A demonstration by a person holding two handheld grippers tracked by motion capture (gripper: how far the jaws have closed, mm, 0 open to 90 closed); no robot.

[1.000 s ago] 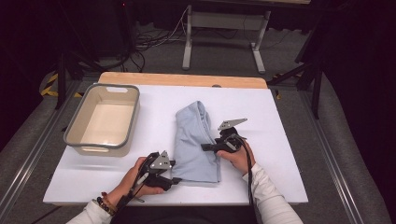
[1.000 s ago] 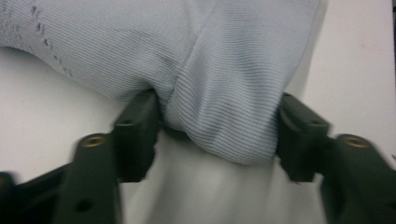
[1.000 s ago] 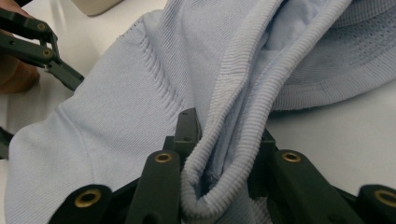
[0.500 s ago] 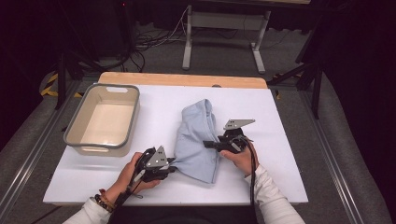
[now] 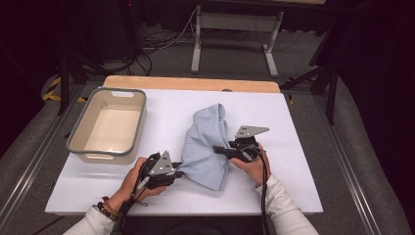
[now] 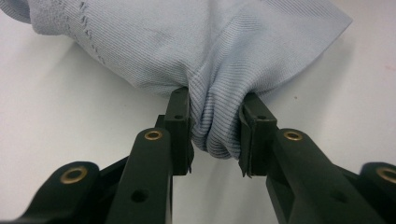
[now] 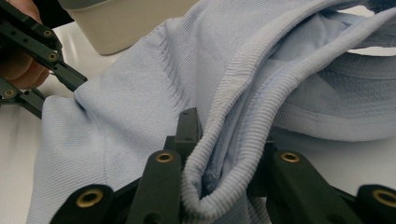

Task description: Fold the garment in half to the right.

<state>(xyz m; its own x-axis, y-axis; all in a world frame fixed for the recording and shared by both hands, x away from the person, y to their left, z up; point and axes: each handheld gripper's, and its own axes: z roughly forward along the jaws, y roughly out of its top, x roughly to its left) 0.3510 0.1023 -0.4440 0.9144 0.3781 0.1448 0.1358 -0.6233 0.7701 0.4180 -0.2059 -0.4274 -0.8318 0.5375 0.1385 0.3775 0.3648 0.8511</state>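
Observation:
A pale blue knitted garment [image 5: 205, 144] lies crumpled in the middle of the white table [image 5: 303, 161]. My left gripper [image 5: 177, 172] is shut on its near left corner, and the left gripper view has a bunched fold [image 6: 217, 126] pinched between the two black jaws. On the garment's right side my right gripper [image 5: 219, 150] is shut on a ribbed hem [image 7: 229, 135], which loops up between its jaws. The left gripper's fingers [image 7: 56, 65] also appear at the upper left of the right gripper view, biting the cloth.
A grey-rimmed beige bin [image 5: 107, 125] stands empty at the table's left side. A wooden strip [image 5: 191, 83] runs along the far edge. Beyond it are a metal stand [image 5: 235, 29] and cables on the floor.
Both grippers have drawn the garment slightly toward the near edge and to the left. The cloth has bunched up more between them.

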